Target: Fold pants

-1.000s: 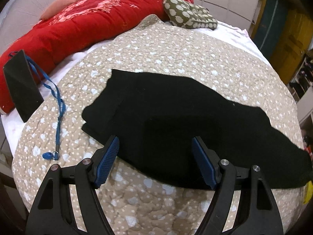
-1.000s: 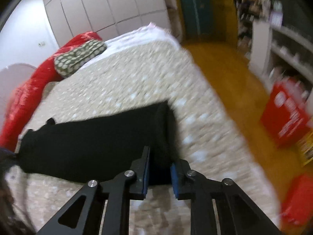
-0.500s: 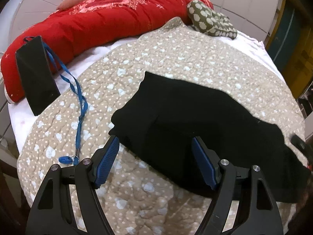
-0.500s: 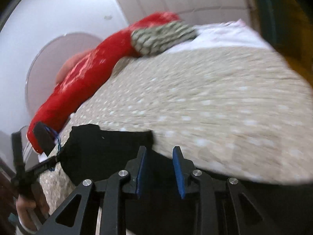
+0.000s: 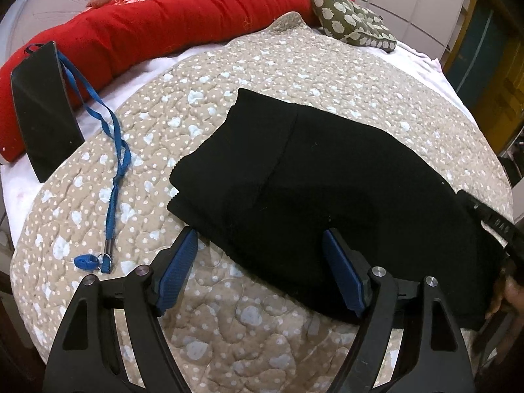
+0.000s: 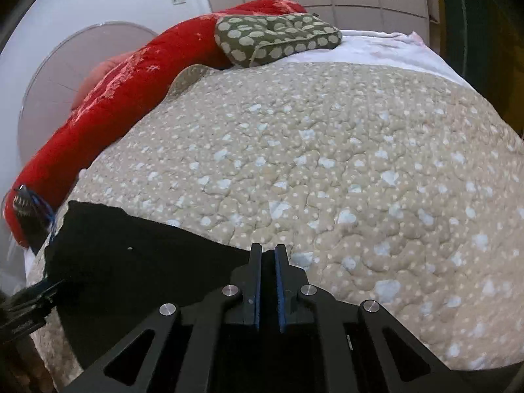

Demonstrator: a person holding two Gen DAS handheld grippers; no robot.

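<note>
Your bed quilt fills both frames. The black pants lie center-right in the left wrist view. Your left gripper hangs spread wide at their lower edge; your right gripper is clenched on the pants' edge.

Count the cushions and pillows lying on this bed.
2: a long red bolster along the far edge, and a green spotted cushion at its end. More may lie out of view.
</note>
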